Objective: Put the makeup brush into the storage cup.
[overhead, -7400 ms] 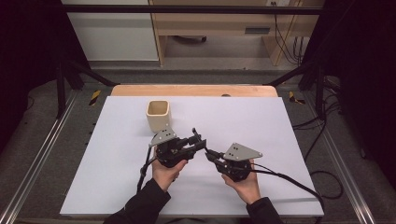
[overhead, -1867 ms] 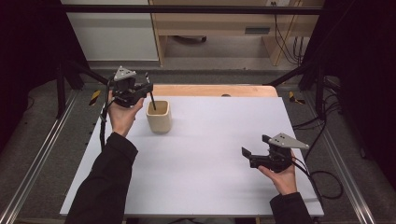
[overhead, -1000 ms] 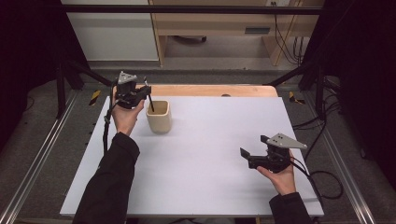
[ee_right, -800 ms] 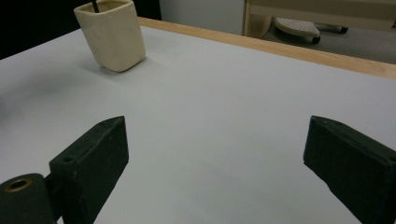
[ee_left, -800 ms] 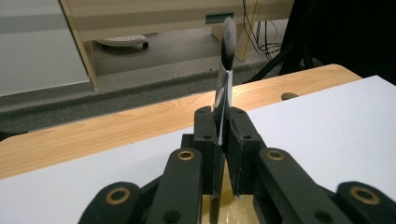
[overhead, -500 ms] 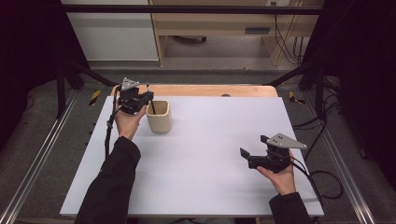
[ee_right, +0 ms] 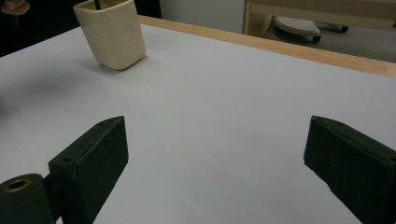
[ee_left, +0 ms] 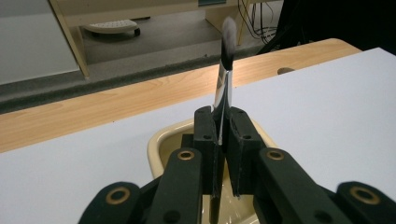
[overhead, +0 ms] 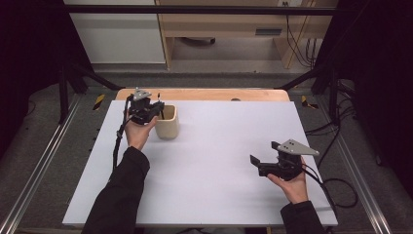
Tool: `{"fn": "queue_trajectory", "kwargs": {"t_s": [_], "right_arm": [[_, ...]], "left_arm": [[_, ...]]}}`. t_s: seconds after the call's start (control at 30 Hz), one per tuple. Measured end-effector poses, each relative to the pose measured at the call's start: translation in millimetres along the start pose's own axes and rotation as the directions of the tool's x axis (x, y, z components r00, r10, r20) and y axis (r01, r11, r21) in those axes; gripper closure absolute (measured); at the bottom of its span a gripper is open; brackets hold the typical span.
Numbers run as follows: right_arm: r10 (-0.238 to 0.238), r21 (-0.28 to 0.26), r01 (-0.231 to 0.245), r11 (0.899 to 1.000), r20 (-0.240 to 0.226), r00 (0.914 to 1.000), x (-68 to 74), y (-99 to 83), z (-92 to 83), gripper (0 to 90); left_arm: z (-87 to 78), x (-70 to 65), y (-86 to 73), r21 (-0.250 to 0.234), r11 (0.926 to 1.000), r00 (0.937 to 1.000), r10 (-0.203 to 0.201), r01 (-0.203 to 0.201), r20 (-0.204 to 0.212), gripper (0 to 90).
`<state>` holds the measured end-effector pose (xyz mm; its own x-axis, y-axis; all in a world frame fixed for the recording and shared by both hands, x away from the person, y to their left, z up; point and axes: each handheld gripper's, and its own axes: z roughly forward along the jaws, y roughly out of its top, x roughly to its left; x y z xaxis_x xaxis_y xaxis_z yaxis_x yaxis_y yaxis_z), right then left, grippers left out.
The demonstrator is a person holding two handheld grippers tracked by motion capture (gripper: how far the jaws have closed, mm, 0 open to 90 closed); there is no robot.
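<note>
Brush (ee_left: 225, 70) is standing upright between the closed jaws of the left gripper (ee_left: 219, 140), its pale bristle tip pointing up and its dark handle running down into the cup (ee_left: 161, 144). The jaws are pinching the handle just above the cup's rim. In the high view the left gripper (overhead: 155, 108) is hovering at the cup's (overhead: 168, 127) left edge, near the far left part of the mat (overhead: 219, 161), with the brush's thin handle (overhead: 159, 105) poking up beside it. The cup is sitting upright on the mat, cream-coloured and squarish. The right gripper (overhead: 254, 162) is resting low over the near right part of the mat, well apart from the cup, in a hand (overhead: 292, 187) coming in from the bottom edge. Its jaws are standing wide apart with nothing between them; in the right gripper view the bare mat (ee_right: 219, 107) is lying between them, and the cup (ee_right: 112, 32) is showing far off at the upper left, a dark handle tip (ee_right: 97, 3) sticking out of it.
</note>
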<state>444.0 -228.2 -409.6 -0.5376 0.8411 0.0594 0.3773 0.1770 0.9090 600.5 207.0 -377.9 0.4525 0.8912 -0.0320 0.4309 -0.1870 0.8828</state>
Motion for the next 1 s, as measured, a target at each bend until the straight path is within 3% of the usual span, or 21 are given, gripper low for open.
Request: {"fn": "queue_trajectory", "kwargs": {"t_s": [0.37, 0.57, 0.8, 1.0], "right_arm": [[0.001, 0.000, -0.002, 1.000, -0.001, 1.0000, 0.2, 0.0, 0.2, 6.6], [0.003, -0.004, -0.003, 1.000, 0.000, 1.0000, -0.1, 0.6, -1.0, 6.6], [0.002, -0.009, -0.002, 1.000, -0.003, 1.0000, 0.6, 1.4, -1.3, 6.5], [0.003, -0.012, -0.003, 1.000, -0.002, 1.0000, 0.6, 1.9, -1.8, 6.5]], "left_arm": [[2.7, -4.6, -3.9, 0.022, 0.9996, 0.9999, 0.016, -0.016, -0.005, 83.0], [-4.6, -5.8, -1.7, 0.004, 0.9998, 0.9998, 0.019, -0.019, -0.003, 78.2], [-19.9, -4.5, 2.6, -0.038, 0.9991, 0.9997, 0.018, -0.019, -0.015, 56.0], [-36.4, -2.0, 6.9, -0.078, 0.9970, 0.9999, 0.003, -0.002, 0.016, 42.9]]}}
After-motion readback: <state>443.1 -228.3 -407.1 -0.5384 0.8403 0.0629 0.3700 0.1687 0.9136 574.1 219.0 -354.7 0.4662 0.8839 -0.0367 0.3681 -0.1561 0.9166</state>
